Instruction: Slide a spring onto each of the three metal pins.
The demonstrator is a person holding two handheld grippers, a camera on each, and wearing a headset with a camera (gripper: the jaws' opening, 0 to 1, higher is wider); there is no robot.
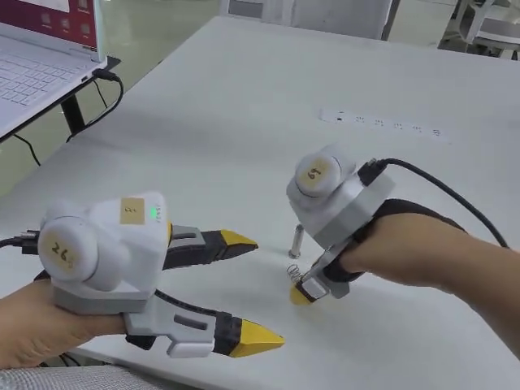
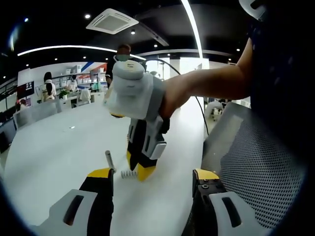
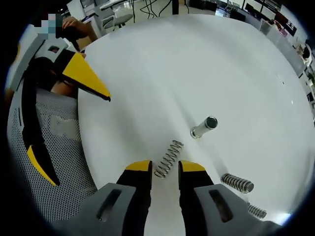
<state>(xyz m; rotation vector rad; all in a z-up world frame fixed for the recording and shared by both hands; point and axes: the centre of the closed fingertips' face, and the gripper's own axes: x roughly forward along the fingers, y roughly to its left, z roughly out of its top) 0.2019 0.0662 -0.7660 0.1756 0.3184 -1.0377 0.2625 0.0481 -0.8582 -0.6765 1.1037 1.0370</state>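
At a white workbench (image 1: 244,106), we see the right gripper (image 3: 166,168) pointed steeply down at the tabletop. Its two yellow-tipped jaws are drawn close but not together, with a narrow gap between them. In that gap lies the near end of a spring (image 3: 170,155), flat on the surface and running away from the tips. It does not look pinched, and we cannot tell whether either jaw touches it. Just beyond the spring's far end a metal pin (image 3: 204,127) stands upright and bare. Near the right-hand jaw a second spring (image 3: 237,182) lies on the table, and a third spring (image 3: 256,211) lies just past it at the edge of the right gripper view. Nearer the person, the left gripper (image 1: 250,288) is held over the table's near edge, apart from the pin, its jaws spread wide and empty. The grey mesh of a chair (image 3: 64,162) shows beside the table in the right gripper view. Farther off in the head view, a power strip (image 1: 382,124) lies on the table, and an open laptop (image 1: 32,65) sits at the far left.
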